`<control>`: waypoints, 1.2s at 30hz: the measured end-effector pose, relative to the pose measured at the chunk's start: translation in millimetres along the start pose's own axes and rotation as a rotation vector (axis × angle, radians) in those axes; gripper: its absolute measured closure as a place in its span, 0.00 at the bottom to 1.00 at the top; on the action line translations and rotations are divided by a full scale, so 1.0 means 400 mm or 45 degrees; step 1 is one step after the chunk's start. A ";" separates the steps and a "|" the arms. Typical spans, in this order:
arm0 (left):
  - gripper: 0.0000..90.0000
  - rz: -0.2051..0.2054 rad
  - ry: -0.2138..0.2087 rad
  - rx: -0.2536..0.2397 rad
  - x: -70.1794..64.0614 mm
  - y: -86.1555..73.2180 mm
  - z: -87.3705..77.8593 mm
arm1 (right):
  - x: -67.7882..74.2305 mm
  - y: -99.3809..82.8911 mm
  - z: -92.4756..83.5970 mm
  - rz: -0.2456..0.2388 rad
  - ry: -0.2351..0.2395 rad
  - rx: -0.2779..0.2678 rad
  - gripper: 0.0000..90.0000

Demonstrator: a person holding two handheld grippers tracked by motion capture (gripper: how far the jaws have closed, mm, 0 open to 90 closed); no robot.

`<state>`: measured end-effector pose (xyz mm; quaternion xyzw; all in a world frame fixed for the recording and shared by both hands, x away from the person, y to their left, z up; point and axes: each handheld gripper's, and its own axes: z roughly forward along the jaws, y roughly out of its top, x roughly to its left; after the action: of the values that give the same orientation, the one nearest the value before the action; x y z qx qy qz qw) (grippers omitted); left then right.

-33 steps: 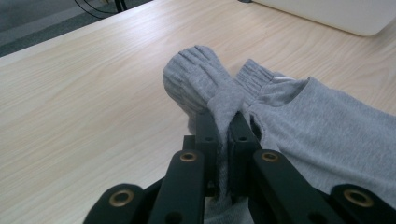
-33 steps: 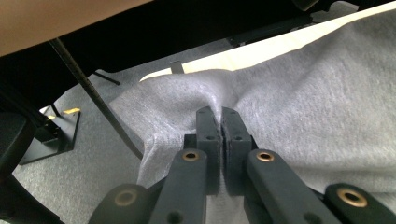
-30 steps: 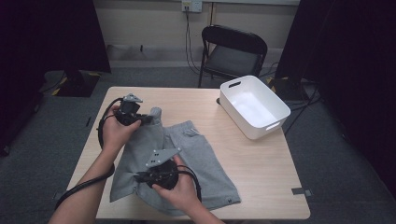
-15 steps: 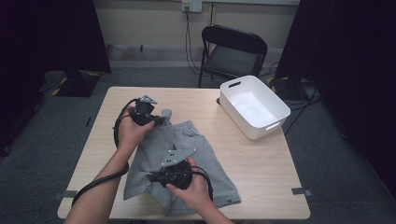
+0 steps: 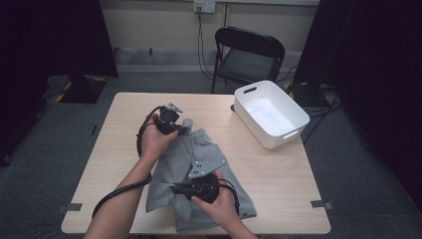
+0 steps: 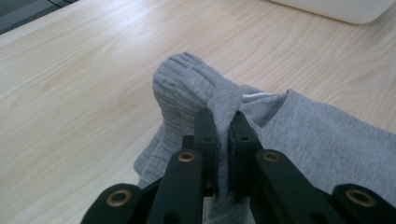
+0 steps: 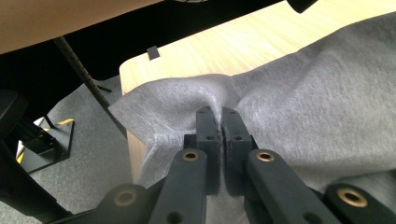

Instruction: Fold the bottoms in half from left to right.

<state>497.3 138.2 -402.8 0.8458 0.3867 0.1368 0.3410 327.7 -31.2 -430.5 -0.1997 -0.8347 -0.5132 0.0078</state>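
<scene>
No legible text, label, brand, number or sign appears on any surface in these views.

High view overhead facing forward, both gripper views close, sharing grey shorts (image 5: 199, 169)

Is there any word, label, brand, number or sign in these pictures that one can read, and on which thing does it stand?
None can be read. The grey shorts, the white bin, the table and both grippers carry no legible print. A pale patch at the waistband may be a label, but it is too small to read.
</scene>
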 end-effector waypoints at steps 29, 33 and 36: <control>0.89 0.019 -0.020 0.044 -0.074 0.026 0.142 | -0.068 -0.100 -0.083 0.054 -0.087 0.066 0.98; 0.89 0.035 -0.028 0.047 -0.086 0.030 0.150 | -0.083 -0.116 -0.101 0.066 -0.109 0.075 0.98; 0.88 0.043 -0.029 0.046 -0.092 0.034 0.158 | -0.091 -0.127 -0.115 0.077 -0.125 0.072 0.98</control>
<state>511.7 74.6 -438.3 0.8598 0.3708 0.1259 0.3278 334.9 -102.6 -459.9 -0.2495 -0.8418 -0.4785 -0.0121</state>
